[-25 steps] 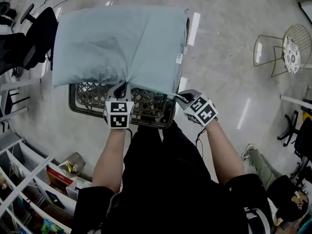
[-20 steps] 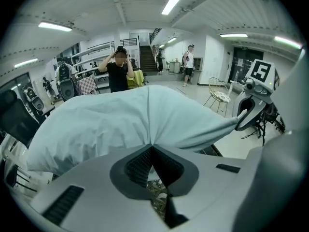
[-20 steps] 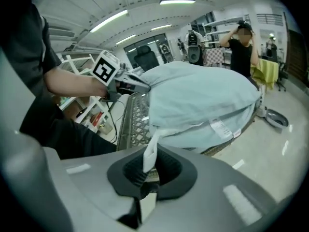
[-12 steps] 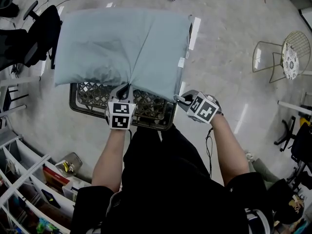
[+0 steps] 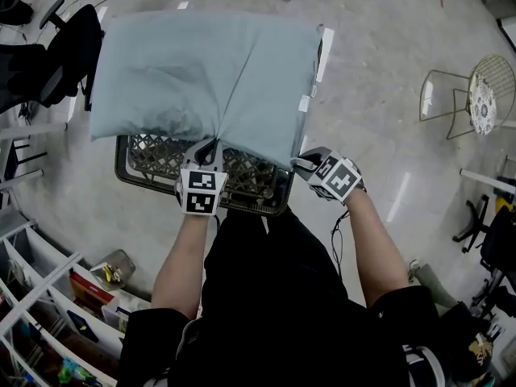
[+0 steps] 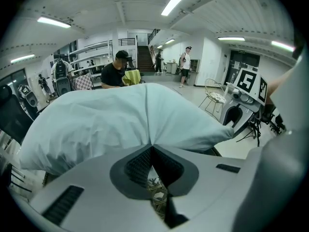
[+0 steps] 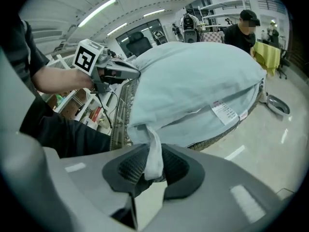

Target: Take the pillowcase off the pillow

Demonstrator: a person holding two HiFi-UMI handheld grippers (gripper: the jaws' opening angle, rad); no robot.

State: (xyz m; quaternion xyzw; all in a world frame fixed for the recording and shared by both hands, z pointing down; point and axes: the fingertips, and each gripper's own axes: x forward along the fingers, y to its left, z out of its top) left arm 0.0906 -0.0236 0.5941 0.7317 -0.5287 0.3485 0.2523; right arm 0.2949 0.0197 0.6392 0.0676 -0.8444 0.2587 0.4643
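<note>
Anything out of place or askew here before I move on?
The pale blue pillow lies skewed atop the black lattice basket, overhanging it widely. The left gripper pinches its pillowcase into a pucker; the right gripper's jaws have just been opening, a pale corner strip loose between them. Nothing spilled or torn.

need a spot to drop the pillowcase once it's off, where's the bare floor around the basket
The widest bare floor lies right of the pillow, between the basket and the wire chair. A narrower bare strip runs left of the basket, up to the shelves. It is crowded at far left, where the black office chairs stand, and at lower left among the shelves.
</note>
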